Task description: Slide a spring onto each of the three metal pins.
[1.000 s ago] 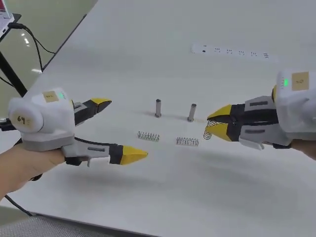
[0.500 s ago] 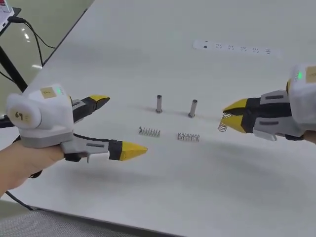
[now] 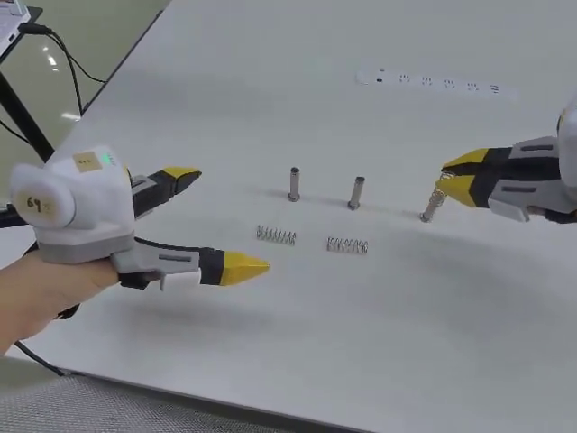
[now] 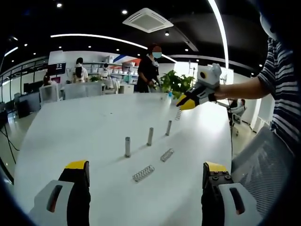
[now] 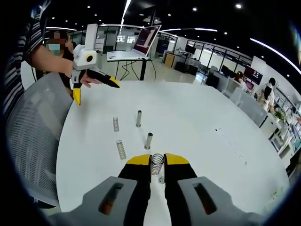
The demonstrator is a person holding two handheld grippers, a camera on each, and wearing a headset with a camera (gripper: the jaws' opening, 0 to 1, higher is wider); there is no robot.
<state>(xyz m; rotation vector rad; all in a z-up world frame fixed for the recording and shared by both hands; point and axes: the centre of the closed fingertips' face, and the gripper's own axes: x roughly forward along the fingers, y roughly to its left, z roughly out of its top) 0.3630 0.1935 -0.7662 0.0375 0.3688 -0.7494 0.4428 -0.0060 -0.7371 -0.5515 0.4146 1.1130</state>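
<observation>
Over the last second the right tongs (image 3: 448, 178) have swung out to the person's right and lifted. They were low by the table (image 3: 315, 352) with a spring pinched at the tips, and now they sit right over the third pin (image 4: 168, 127), the pin furthest from the left tongs (image 3: 212, 219). They are still clenched on the carried spring (image 5: 157, 160). The right gripper view has its top coil squeezed between the two yellow tips, with a bit of metal, likely the pin, in the slot just below.

The spring hangs down from the tips. The left gripper view puts it a touch above and beyond the pin top, while the head view has spring and pin overlapping, so I can't tell if the lower end has caught the pin yet. Judgement: the first threading is at the align-and-lower stage, not done.

The left tongs have done nothing, jaws spread wide with nothing between them, hovering well apart from the parts. Between the two tongs stand the first pin (image 3: 294, 183) and the second pin (image 3: 357, 192), both upright and bare. A loose spring lies flat on the near side of each: the left spring (image 3: 276, 235) is closer to the left tongs and the middle spring (image 3: 347, 244) is closer to the right tongs. None of these moved — the small shift in the head view is camera only.

Meaning: no pin confirmed loaded, one in progress, two springs left to fetch. The next move likely needs a straight push down the pin before letting go, or the spring could tip off
</observation>
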